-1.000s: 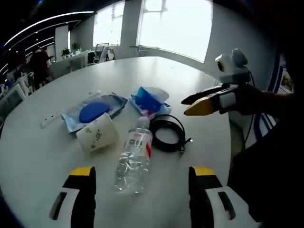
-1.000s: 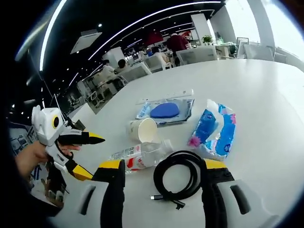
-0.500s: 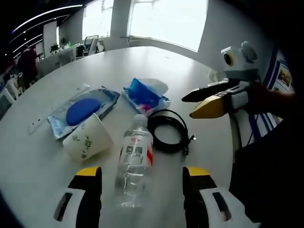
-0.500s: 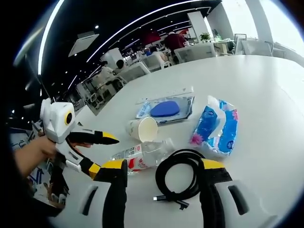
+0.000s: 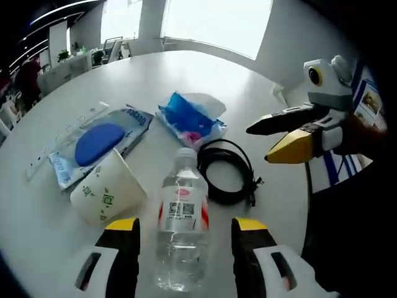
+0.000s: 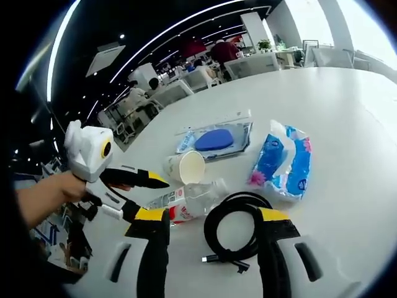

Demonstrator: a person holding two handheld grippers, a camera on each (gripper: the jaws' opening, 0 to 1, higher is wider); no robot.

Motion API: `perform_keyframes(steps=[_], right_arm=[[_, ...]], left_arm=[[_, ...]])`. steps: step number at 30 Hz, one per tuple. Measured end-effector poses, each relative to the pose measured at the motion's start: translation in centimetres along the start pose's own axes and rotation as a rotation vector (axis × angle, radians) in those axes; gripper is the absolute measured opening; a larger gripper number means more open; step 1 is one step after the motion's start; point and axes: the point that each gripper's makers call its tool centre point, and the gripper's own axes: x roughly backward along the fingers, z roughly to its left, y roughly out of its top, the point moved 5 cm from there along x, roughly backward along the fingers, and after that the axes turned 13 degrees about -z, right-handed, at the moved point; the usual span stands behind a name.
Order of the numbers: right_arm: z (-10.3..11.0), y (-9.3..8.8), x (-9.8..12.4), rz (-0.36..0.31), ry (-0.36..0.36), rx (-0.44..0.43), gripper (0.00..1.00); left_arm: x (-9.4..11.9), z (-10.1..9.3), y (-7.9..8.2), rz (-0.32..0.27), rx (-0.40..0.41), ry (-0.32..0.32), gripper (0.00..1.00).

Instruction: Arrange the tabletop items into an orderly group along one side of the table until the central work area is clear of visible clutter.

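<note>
A clear water bottle [image 5: 182, 217] with a red-and-white label lies on the white table [image 5: 205, 68], between the fingers of my open left gripper [image 5: 185, 226]. A tipped paper cup [image 5: 105, 194] lies to its left and a black cable coil [image 5: 227, 177] to its right. Above the table's right side my right gripper [image 5: 258, 145] hovers with its jaws apart. In the right gripper view, my open right gripper [image 6: 212, 215] straddles the cable coil [image 6: 239, 226]. The bottle [image 6: 186, 202] and cup [image 6: 185, 166] lie beyond it. My left gripper [image 6: 152, 197] comes in from the left.
A blue tissue pack [image 5: 189, 118], a blue round pad in a clear wrapper [image 5: 96, 139] and a white power strip [image 5: 62, 136] lie farther out. The table edge [image 5: 298, 205] curves close on the right. A hand [image 6: 49, 192] holds the left gripper. Office desks and people stand behind.
My left gripper has moved forward and down, so the bottle now lies between its fingers. In the right gripper view the left gripper has come closer to the bottle.
</note>
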Motion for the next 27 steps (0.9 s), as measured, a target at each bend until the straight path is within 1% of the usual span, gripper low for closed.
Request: perform_keyframes(steps=[4,8,15,18,22,27], right_arm=[[-0.1,-0.1,-0.1,0.000,-0.004,-0.013,0.50],[-0.3,-0.1,-0.2,-0.002,-0.010,-0.020,0.50],[-0.5,-0.1,-0.2,-0.006,-0.022,-0.036,0.49],[-0.6,-0.3,-0.3,-0.007,-0.026,-0.042,0.48],[-0.7,-0.2,-0.3,-0.011,-0.032,-0.048,0.48],[-1.0,-0.4,0.0,-0.014,-0.041,-0.057,0.47]], left_arm=[[-0.7,0.0,-0.2,0.028,-0.014,-0.015,0.55],[-1.2,0.0,-0.3,0.043,-0.018,-0.026,0.52],[-2.1,-0.4,-0.6,0.090,-0.074,-0.038,0.48],[-2.4,-0.6,-0.7,0.103,-0.100,-0.035,0.47],[-2.7,-0.6,-0.8,0.136,-0.144,-0.029,0.46],[-2.9,-0.3,-0.9,0.154,-0.152,-0.017,0.43]])
